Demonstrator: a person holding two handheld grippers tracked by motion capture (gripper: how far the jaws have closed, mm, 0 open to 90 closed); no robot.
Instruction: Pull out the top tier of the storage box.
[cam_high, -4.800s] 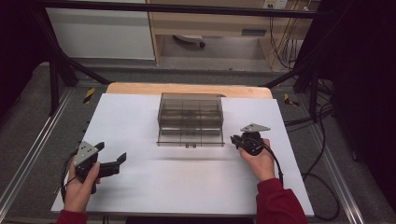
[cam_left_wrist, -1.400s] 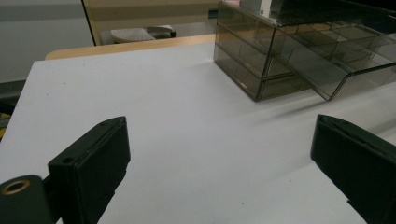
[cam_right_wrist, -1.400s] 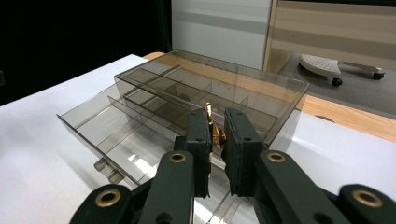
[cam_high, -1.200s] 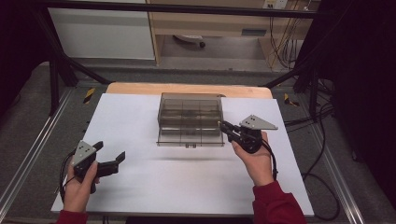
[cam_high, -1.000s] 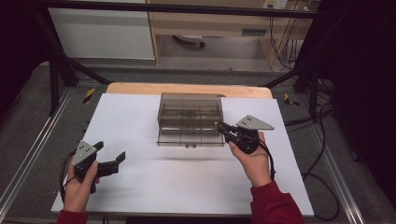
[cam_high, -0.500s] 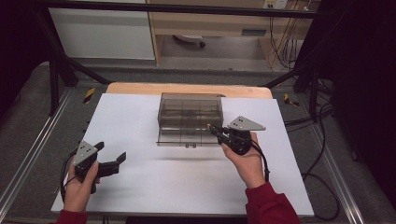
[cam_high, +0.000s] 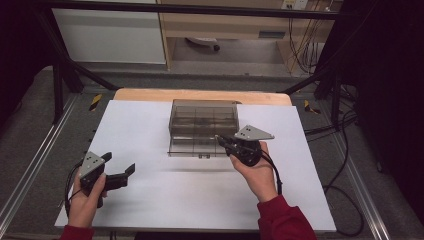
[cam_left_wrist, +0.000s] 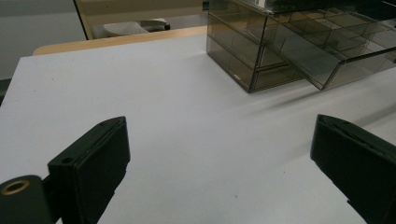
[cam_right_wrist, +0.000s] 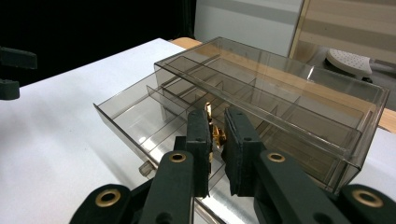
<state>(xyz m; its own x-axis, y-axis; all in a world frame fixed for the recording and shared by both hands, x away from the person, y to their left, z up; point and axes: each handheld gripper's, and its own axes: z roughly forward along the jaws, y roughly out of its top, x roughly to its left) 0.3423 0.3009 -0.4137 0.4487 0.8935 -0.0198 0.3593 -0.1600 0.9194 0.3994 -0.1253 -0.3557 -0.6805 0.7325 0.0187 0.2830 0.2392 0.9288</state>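
White sheet (cam_high: 150, 125) over wooden table (cam_high: 150, 94); left hand-held gripper (cam_high: 121, 176) wide, right hand-held gripper (cam_right_wrist: 215, 135) pinching gold trinket (cam_right_wrist: 215, 134).

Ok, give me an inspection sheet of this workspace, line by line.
Surface: white table top, wooden edge at the far side.
Job's things: smoked clear drawer box, its drawer pulled open; small gold piece in the right claw.
Clutter: nothing seen.
Grippers: right claw shut on the gold piece above the open drawer; left claw open, holding nothing.
Cables: black cable on the floor at right.
Surroundings: dark frame bars, pale cabinet behind.
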